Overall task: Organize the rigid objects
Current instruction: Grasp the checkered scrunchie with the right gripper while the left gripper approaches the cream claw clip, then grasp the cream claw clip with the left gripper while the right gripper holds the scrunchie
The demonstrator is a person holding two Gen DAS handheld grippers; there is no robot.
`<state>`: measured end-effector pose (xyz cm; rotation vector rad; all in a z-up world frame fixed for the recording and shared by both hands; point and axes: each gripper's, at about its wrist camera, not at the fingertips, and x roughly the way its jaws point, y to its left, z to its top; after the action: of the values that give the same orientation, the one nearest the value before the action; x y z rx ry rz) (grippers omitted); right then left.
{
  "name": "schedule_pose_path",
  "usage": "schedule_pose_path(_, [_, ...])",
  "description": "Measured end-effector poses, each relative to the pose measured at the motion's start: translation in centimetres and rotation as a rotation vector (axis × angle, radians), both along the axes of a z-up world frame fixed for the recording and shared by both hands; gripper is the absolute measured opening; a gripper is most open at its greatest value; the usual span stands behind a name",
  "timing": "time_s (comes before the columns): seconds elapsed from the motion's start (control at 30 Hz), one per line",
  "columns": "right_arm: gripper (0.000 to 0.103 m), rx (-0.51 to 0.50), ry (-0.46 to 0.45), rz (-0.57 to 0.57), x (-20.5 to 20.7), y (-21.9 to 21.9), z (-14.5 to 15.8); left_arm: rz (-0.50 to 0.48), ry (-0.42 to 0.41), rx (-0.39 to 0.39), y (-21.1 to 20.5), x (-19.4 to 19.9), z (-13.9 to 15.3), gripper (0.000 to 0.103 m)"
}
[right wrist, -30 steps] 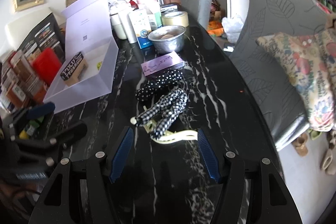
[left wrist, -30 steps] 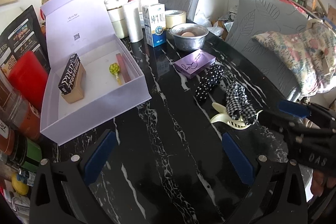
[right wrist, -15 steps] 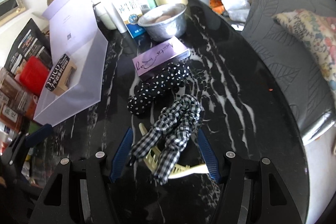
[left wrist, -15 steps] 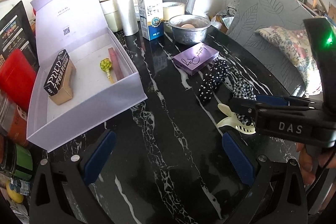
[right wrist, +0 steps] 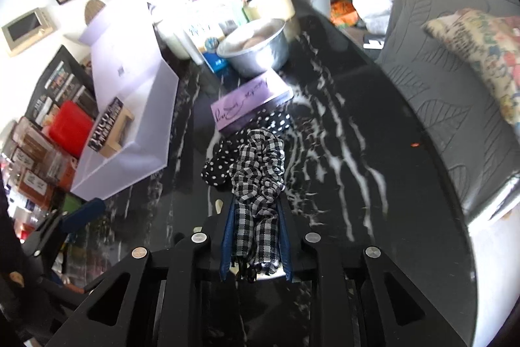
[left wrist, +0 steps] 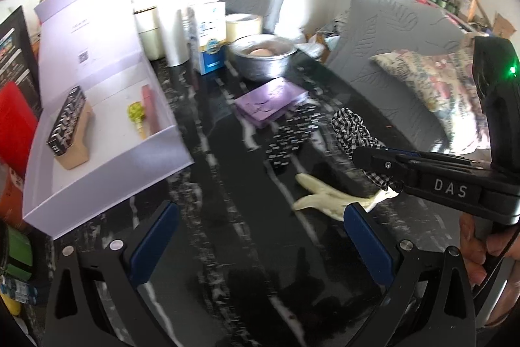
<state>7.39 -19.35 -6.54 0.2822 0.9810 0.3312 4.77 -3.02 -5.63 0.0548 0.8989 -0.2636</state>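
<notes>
The black marble-veined table (left wrist: 247, 249) spread beneath both claws; at its far side stood two grey chairs (left wrist: 390, 31), one with a floral cushion (right wrist: 481, 44) on its seat.

Ahead and to the left of the left claw (left wrist: 256, 243) lay the largest container, an open lilac gift box (left wrist: 107, 181) with its lid (left wrist: 87, 31) hinged up behind; inside it, well apart from each other, were a black-and-tan lettered carton (left wrist: 70, 127) toward the left wall, and a yellow-green lollipop (left wrist: 136, 116) lying just beside a thin pink stick (left wrist: 150, 108) near the right wall.

Farther ahead of that claw sat a metal bowl (right wrist: 256, 49) holding something pale and rounded, perhaps an egg, though blur left it uncertain; a milk carton (left wrist: 209, 38), a roll of tape (left wrist: 243, 26) and white canisters (left wrist: 151, 33) stood behind it.

Just in front of the bowl lay a flat purple box (right wrist: 250, 103), with a polka-dot scrunchie (right wrist: 227, 158) touching its near edge.

The right claw (right wrist: 255, 236) had just been closing, and its blue pads (right wrist: 227, 236) were clenched on the checked scrunchie (right wrist: 260, 178), which ran forward from between them and rested against the polka-dot one; a cream hair claw clip (left wrist: 328, 200) lay on the table under that fabric, just beyond the left claw's right finger.

The left claw hung released, its fingers wide apart over bare marble with nothing between them.
</notes>
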Motion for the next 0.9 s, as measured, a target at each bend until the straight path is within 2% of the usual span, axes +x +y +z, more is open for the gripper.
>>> schedule_pose_path(0.13, [0.023, -0.024, -0.034, -0.024, -1.8, -1.8, 1.2, -0.059, -0.002, -0.023, -1.5, -0.3, 0.4, 0.103])
schedule_pose_path(0.33, [0.023, -0.056, -0.035, -0.063, -4.5, -4.4, 1.5, -0.152, -0.034, 0.048, -4.5, -0.4, 0.7, 0.103])
schedule_pose_path(0.63, [0.023, -0.039, -0.018, -0.096, -6.9, -6.4, 0.6, -0.281, -0.008, 0.041, -7.7, 0.8, -0.1, 0.103])
schedule_pose_path(0.73, [0.023, -0.026, -0.005, -0.104, -7.2, -6.8, 0.3, -0.335, -0.025, 0.074, -8.7, 1.2, -0.2, 0.103])
schedule_pose_path(0.9, [0.023, -0.021, -0.001, -0.105, -7.6, -7.0, -0.1, -0.393, -0.037, 0.174, -10.1, 1.8, -1.4, 0.103])
